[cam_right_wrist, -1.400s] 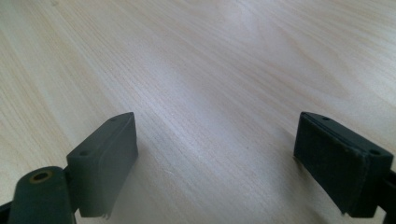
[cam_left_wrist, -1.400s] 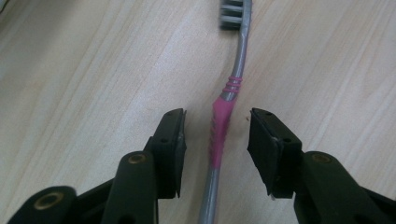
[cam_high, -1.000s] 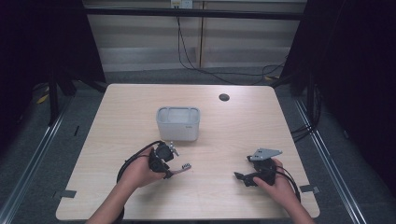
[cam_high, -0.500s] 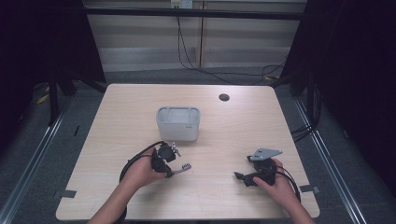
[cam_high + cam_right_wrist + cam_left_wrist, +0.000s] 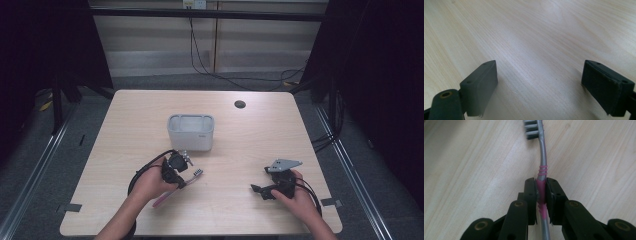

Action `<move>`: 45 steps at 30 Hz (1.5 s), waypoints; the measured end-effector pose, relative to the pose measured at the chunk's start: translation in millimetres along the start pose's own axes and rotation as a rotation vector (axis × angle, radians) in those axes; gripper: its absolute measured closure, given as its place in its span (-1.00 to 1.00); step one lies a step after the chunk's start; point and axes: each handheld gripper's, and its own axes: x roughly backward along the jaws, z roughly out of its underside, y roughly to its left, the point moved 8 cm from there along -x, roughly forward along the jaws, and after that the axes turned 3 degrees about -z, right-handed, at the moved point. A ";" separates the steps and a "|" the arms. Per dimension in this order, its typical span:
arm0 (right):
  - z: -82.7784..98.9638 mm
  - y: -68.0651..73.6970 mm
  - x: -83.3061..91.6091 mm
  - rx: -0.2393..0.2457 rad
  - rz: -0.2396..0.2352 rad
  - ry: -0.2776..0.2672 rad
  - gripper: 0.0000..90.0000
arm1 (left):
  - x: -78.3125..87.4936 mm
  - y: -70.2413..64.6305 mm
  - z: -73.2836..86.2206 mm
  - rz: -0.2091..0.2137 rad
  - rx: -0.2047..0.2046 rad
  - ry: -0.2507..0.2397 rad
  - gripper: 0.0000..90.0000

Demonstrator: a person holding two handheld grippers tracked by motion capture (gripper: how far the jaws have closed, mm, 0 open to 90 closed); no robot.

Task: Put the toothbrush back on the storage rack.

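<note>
A toothbrush (image 5: 197,173) with a grey neck, dark bristles and a pink handle lies flat on the wooden table (image 5: 250,140), in front of the person's left hand. My left gripper (image 5: 181,182) points down at it. In the left gripper view the toothbrush (image 5: 543,152) runs up between the jaws, which have just been closing. The left gripper (image 5: 541,185) is shut, its pads pressing both sides of the pink grip section. My right gripper (image 5: 257,190) rests low at the front right. In the right gripper view, the right gripper (image 5: 540,75) is open over bare wood.
A pale grey rectangular container (image 5: 190,135) stands mid-table, just beyond the left hand. A black round cable grommet (image 5: 240,104) sits near the far edge. Cables trail from both grippers. Dark floor and metal rails surround the table.
</note>
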 end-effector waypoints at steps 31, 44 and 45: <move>0.0 0.0 0.0 0.000 0.000 0.000 -0.71 | 48.7 17.8 -18.5 -0.040 0.110 -0.322 0.77; 0.0 0.0 0.0 0.000 0.000 0.000 -0.71 | 66.7 26.6 -25.5 -0.083 0.139 -0.440 0.77; 0.0 0.0 0.0 0.000 0.000 0.000 -0.71 | 67.5 27.5 -26.2 -0.087 0.137 -0.453 0.77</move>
